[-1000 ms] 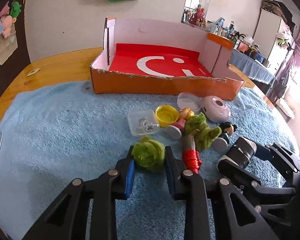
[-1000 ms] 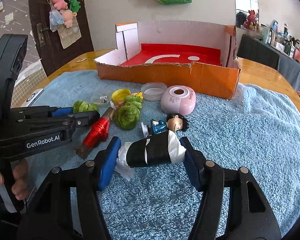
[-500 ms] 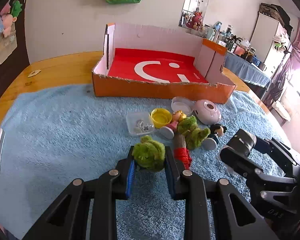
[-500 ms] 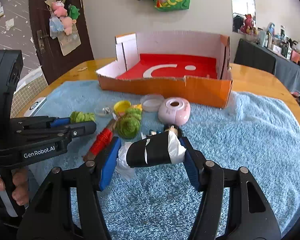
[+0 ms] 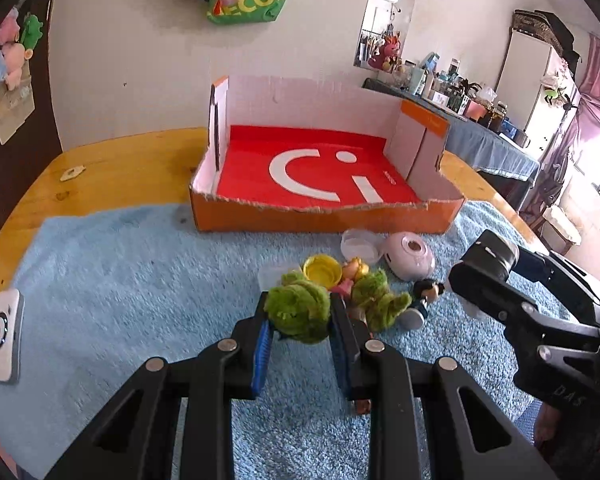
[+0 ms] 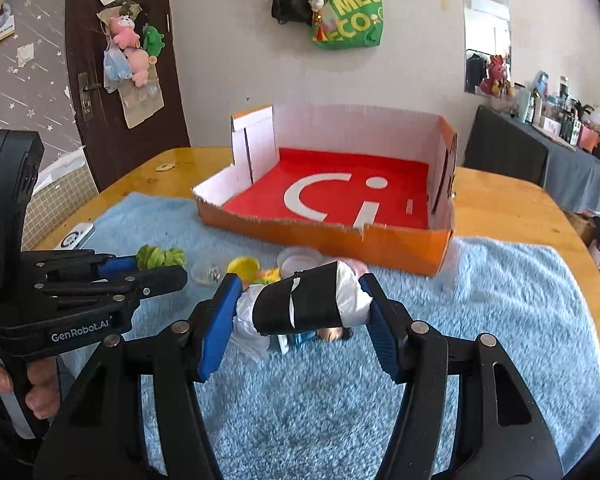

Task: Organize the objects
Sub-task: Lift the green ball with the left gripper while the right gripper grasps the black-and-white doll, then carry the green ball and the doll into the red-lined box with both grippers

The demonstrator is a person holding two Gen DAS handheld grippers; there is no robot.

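The left gripper [image 5: 298, 322] pinches a green plush [image 5: 298, 312] at frame centre; soft and light, it squashes, so grip its middle. The right gripper [image 6: 300, 308] clamps a black-and-white roll [image 6: 300, 306] endwise, probably stiffer. The box [image 5: 320, 216] sits empty, upper centre.

Wooden table [image 5: 112, 172] under blue towel [image 5: 120, 280]

A fuzzy green plush [image 5: 298, 312] and a black-taped white bundle [image 6: 312, 306] are held above the blue towel [image 5: 132, 280]; the orange box [image 5: 324, 216] stands empty.
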